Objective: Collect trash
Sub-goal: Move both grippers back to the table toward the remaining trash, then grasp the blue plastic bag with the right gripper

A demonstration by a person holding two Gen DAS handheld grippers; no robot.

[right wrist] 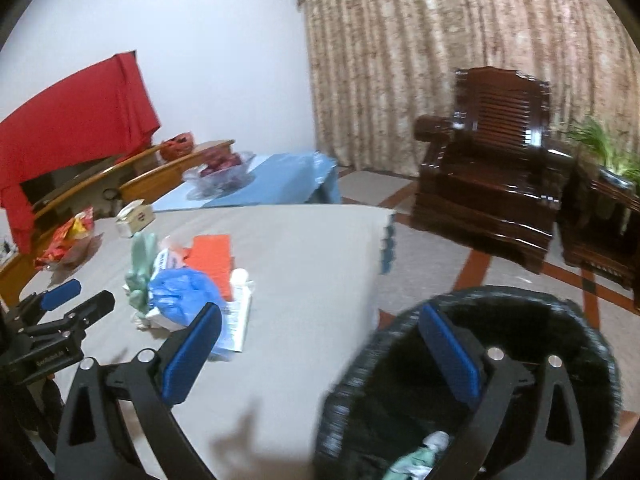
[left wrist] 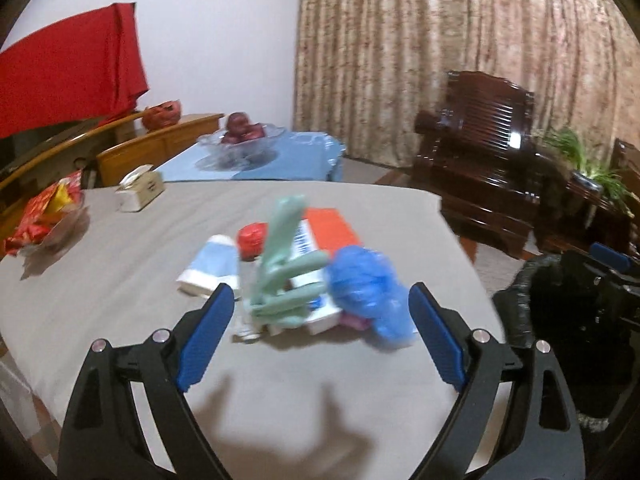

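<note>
A heap of trash lies on the grey table (left wrist: 120, 300): a crumpled blue plastic bag (left wrist: 366, 292), a green rubber glove (left wrist: 280, 264), an orange box (left wrist: 330, 228), a red lid (left wrist: 252, 236) and a pale blue packet (left wrist: 212, 264). My left gripper (left wrist: 320, 320) is open and empty, just short of the heap. My right gripper (right wrist: 320, 340) is open and empty, over the edge between the table and a black-lined bin (right wrist: 500, 360). The bin holds some green and white trash (right wrist: 420, 456). The heap with the blue bag (right wrist: 184, 292) also shows in the right wrist view, as does the left gripper (right wrist: 68, 304).
A tissue box (left wrist: 140, 190) and a red snack packet (left wrist: 44, 220) lie at the table's far left. Behind is a blue-clothed table with a glass fruit bowl (left wrist: 240, 140). A dark wooden armchair (left wrist: 476, 168) and a plant (left wrist: 580, 160) stand at right. The bin (left wrist: 560, 300) is right of the table.
</note>
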